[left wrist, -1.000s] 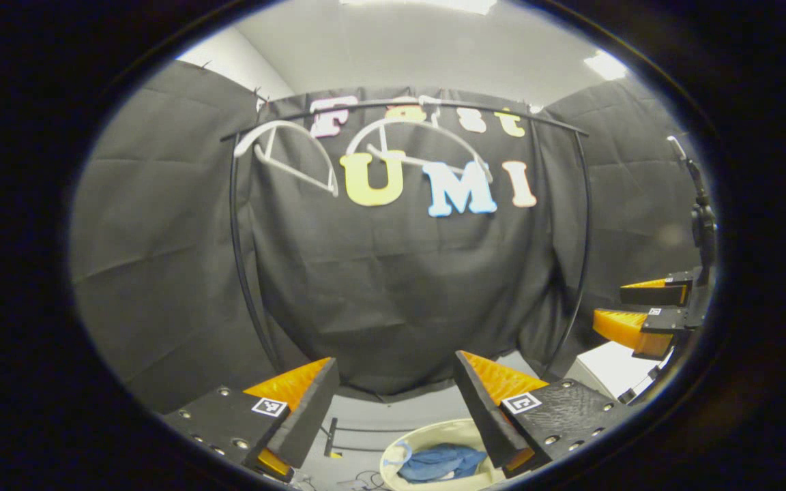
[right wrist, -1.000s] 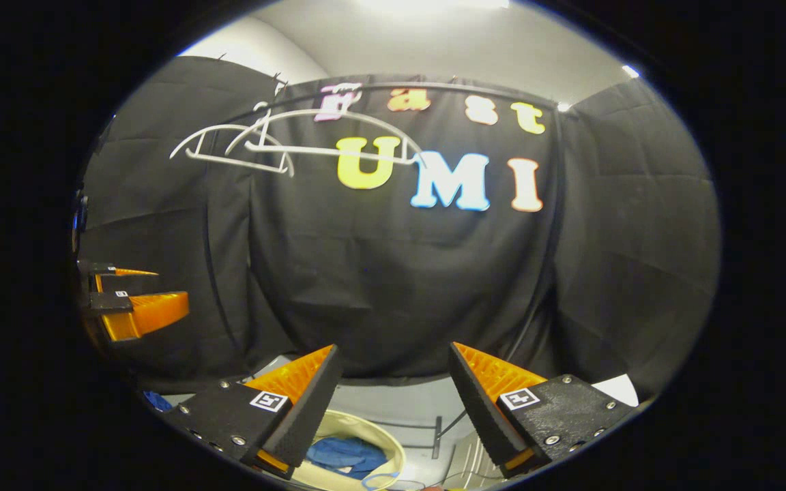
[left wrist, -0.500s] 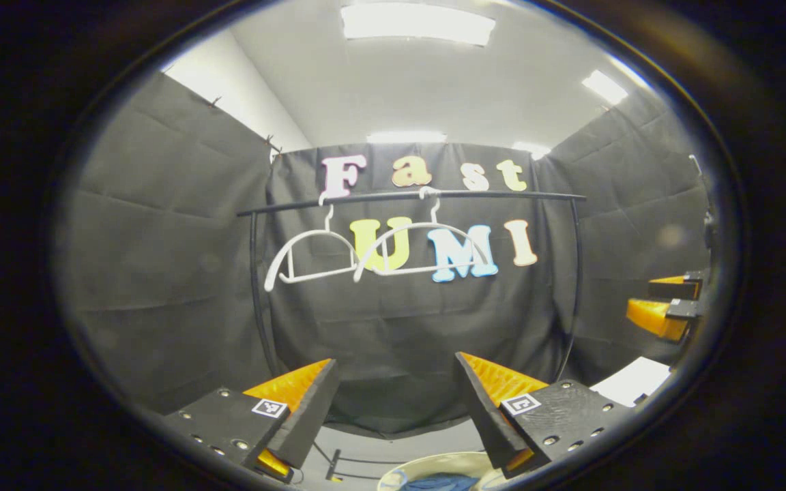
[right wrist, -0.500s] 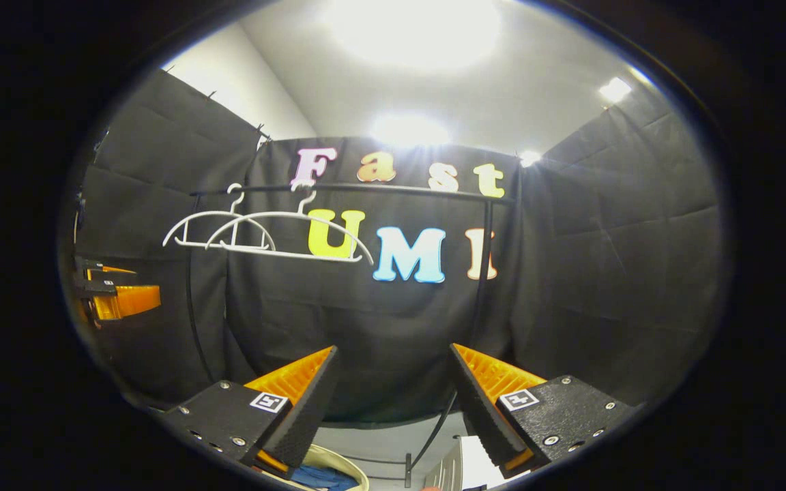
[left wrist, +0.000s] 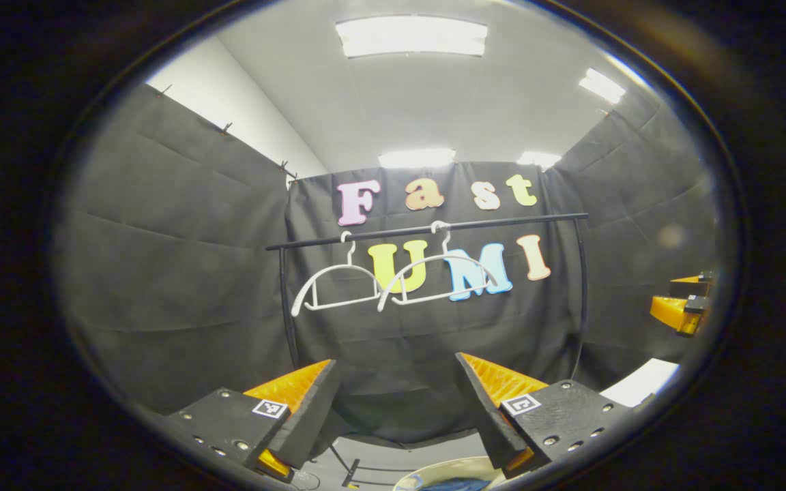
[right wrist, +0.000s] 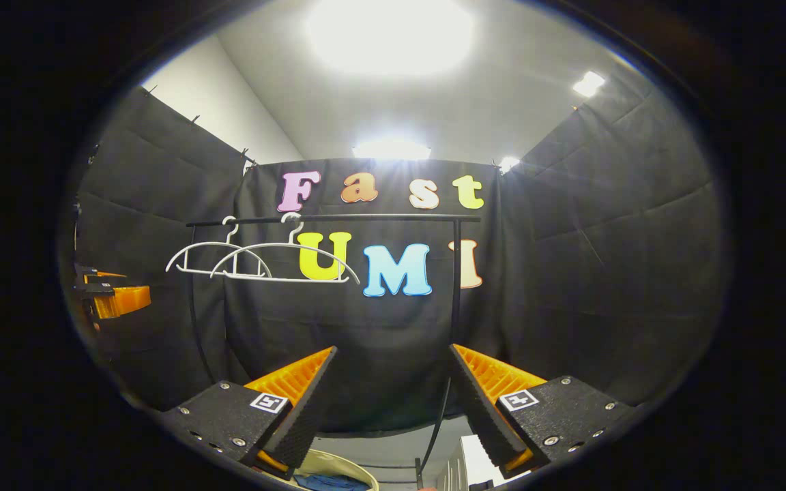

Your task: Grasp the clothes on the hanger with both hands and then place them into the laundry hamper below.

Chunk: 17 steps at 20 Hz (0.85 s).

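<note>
Two bare white hangers [left wrist: 342, 304] [right wrist: 277, 278] hang on the black rail [left wrist: 502, 222] [right wrist: 379, 217]; no garment is on them. Blue clothes [left wrist: 458, 485] [right wrist: 328, 482] lie in the cream laundry hamper [left wrist: 434, 467] [right wrist: 348, 464], which shows at the very bottom of both views. In the left gripper view my left gripper [left wrist: 394, 361] is open and holds nothing, well back from the rail. The right gripper view shows my right gripper [right wrist: 393, 351] open and holding nothing too. Each gripper also appears at the other view's edge, the right gripper [left wrist: 679, 296] and the left gripper [right wrist: 110, 293].
The rail stands on black uprights [left wrist: 287, 307] [right wrist: 456, 286] in front of the black cloth wall. A white surface [left wrist: 642, 382] sits low on the right, beside the rack's foot. Bright ceiling lights [right wrist: 389, 31] are overhead.
Both views have tilted up and drawn back from the rack. The hangers and rail sit lower and smaller in view, and the hamper with the blue clothes has slid to the bottom edge.
</note>
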Tool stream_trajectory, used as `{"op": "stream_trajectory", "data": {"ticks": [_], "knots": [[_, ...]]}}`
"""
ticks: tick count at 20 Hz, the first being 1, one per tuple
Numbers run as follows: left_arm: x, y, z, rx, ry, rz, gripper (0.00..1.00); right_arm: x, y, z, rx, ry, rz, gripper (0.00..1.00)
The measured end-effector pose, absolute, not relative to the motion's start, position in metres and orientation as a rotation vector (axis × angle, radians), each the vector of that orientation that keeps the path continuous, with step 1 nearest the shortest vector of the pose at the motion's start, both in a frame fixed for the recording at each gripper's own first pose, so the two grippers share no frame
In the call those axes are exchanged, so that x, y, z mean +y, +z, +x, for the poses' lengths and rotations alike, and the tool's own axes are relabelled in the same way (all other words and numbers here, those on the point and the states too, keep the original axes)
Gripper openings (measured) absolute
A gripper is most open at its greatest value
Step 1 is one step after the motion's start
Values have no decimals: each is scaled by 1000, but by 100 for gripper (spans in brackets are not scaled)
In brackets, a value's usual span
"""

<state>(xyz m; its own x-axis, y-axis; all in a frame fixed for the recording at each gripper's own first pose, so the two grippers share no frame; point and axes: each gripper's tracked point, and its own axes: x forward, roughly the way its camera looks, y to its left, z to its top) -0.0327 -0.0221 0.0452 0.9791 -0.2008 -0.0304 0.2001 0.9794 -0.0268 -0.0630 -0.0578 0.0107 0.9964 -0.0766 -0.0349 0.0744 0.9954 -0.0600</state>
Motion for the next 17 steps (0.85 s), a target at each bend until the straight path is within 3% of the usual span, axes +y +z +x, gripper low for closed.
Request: {"op": "stream_trajectory", "data": {"ticks": [17], "knots": [[-19,50,-39,22,-192,-9,99,-56,13,-58,45,-79,-65,96]]}}
